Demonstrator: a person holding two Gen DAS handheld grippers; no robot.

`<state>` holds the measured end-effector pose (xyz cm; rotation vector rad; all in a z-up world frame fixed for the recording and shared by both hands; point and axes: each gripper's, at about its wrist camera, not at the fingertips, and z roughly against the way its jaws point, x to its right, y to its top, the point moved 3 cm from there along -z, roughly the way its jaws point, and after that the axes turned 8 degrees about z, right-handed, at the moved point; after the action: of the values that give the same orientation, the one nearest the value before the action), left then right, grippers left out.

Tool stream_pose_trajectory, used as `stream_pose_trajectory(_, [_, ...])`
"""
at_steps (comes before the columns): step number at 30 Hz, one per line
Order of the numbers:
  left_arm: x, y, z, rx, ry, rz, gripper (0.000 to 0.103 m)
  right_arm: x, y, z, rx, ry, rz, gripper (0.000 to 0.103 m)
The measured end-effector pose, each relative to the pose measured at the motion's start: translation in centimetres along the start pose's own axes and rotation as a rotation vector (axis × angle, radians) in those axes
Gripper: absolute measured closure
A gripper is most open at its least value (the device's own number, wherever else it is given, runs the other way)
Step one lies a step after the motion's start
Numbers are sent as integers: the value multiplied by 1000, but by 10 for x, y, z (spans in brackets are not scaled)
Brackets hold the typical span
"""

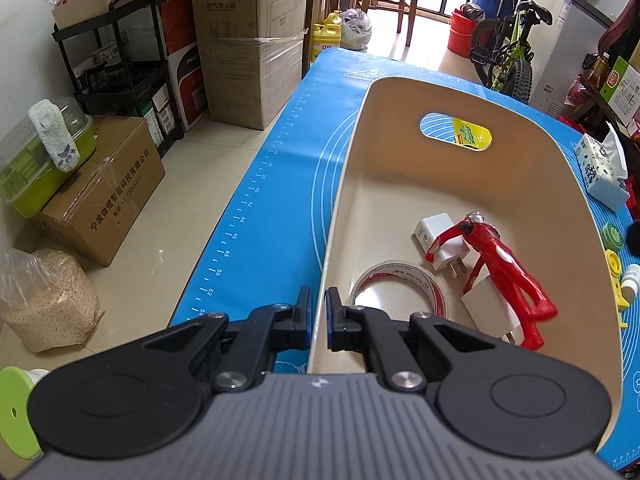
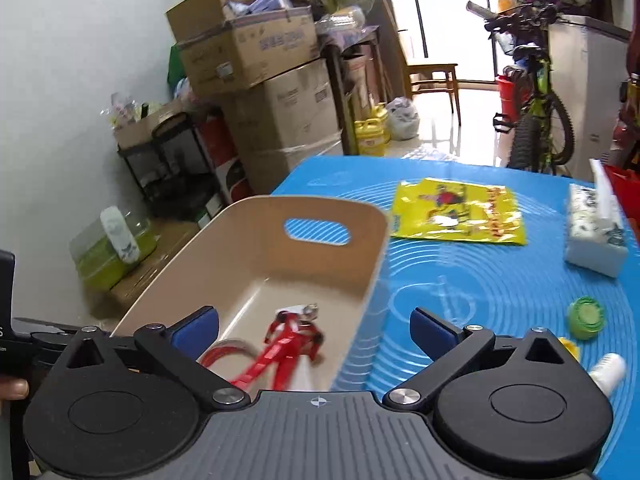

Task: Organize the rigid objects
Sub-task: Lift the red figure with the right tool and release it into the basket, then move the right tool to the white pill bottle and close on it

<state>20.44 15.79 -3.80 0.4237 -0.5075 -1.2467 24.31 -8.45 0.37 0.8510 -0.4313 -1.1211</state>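
Left gripper (image 1: 319, 312) clamped on beige bin (image 1: 400, 96) near wall. Right gripper (image 2: 314, 330) jaws wide apart, nothing between, above bin. Inside: red figure (image 1: 500, 264), white charger (image 1: 434, 236), tape roll (image 1: 400, 280). Green cap (image 2: 586, 316) on blue mat (image 2: 500, 300).

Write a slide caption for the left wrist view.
Left tongs clamp the beige bin wall; inside lie a red figure, tape roll, white chargers.

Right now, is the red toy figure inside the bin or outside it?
Inside. The red toy figure lies on the floor of the beige bin, across a white charger, next to a tape roll.
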Motion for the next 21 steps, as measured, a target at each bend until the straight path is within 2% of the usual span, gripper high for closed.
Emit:
stream_pose_trajectory(6, [0, 0, 0, 0, 1, 0, 95, 44, -13, 15, -16, -129, -31, 2])
stream_pose_trajectory(14, [0, 0, 0, 1, 2, -2, 95, 100, -47, 20, -57, -280, -82, 2])
stream_pose_trajectory(21, [0, 0, 0, 1, 1, -2, 95, 128, -83, 11, -123, -303, -150, 2])
